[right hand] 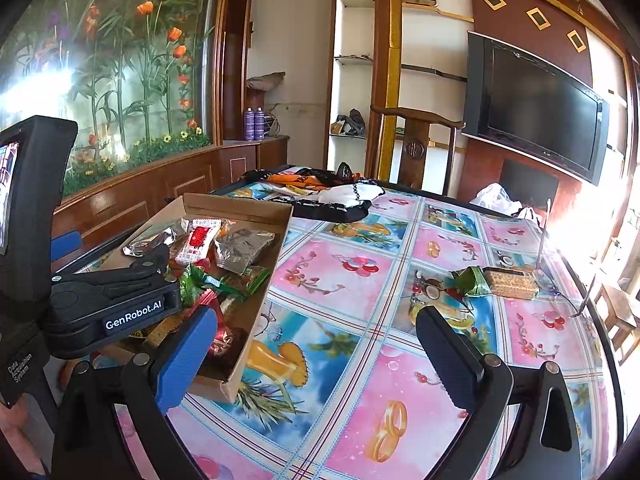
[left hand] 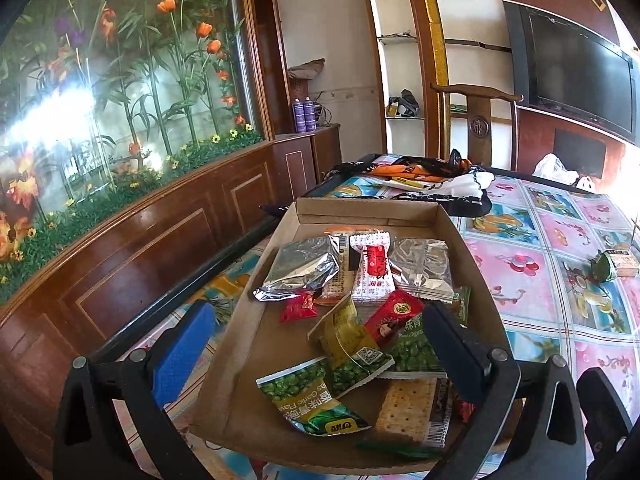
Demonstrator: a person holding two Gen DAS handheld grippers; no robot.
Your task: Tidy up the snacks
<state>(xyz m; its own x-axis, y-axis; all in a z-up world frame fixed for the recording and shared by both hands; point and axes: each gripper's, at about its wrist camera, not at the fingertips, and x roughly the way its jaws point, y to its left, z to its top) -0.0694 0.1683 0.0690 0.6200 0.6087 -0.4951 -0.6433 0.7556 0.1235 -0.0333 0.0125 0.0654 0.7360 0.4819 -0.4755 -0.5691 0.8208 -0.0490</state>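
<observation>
A: Left wrist view puts the left gripper over the near end of the cardboard tray, fingers spread wide with nothing between them. Below lie a green pea packet, a cracker pack, a red-and-white candy and two silver foil packets.

B: And the right gripper?

A: Also spread and empty, hovering above the flowered tablecloth, just right of the tray. Two snacks lie outside it, well apart from the tray toward the table's far right: a green wrapped snack touching a cracker pack.

B: So those look like the ones left to collect.

A: That seems the step in hand. The right gripper is the nearer one. It would do well to reach across, line its fingers either side of one piece, and close on that piece alone, since the two touch and a careless pinch could drag both.

B: Which first?

A: Probably the green one, being nearer. The crackers likely call for a light squeeze across the short sides so they don't break. A thin metal rod stands just behind them, so a low approach from the front looks safer.
</observation>
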